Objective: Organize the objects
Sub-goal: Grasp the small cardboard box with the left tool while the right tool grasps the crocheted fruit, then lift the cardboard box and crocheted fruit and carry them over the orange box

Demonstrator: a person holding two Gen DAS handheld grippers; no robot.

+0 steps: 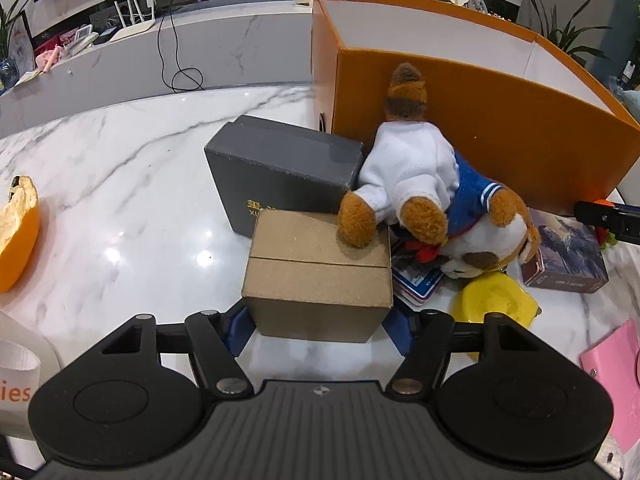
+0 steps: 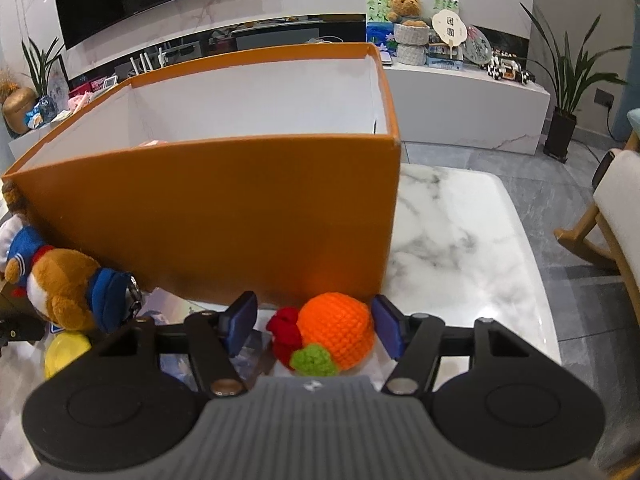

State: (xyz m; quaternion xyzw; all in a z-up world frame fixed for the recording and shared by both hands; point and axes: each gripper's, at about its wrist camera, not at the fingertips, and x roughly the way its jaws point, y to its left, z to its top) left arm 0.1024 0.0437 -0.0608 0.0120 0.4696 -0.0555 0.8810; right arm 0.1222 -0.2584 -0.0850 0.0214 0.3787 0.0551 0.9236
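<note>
My left gripper (image 1: 318, 328) is shut on a small brown cardboard box (image 1: 320, 264), one blue pad against each side, low over the marble table (image 1: 120, 208). A plush dog (image 1: 416, 176) in white and blue clothes rests a paw on that box and leans on the big orange box (image 1: 480, 120). In the right wrist view, my right gripper (image 2: 314, 326) stands open around a crocheted orange fruit (image 2: 336, 328) with red and green bits. The right pad touches it; the left pad stands clear. The orange box (image 2: 220, 208) rises just behind.
A dark grey box (image 1: 280, 168) sits behind the cardboard box. A yellow object (image 1: 496, 300), a printed carton (image 1: 564, 256), cards and a pink wallet (image 1: 616, 368) lie to the right. An orange shell-like piece (image 1: 18, 232) lies far left. A wooden chair (image 2: 616, 208) stands beyond the table's right edge.
</note>
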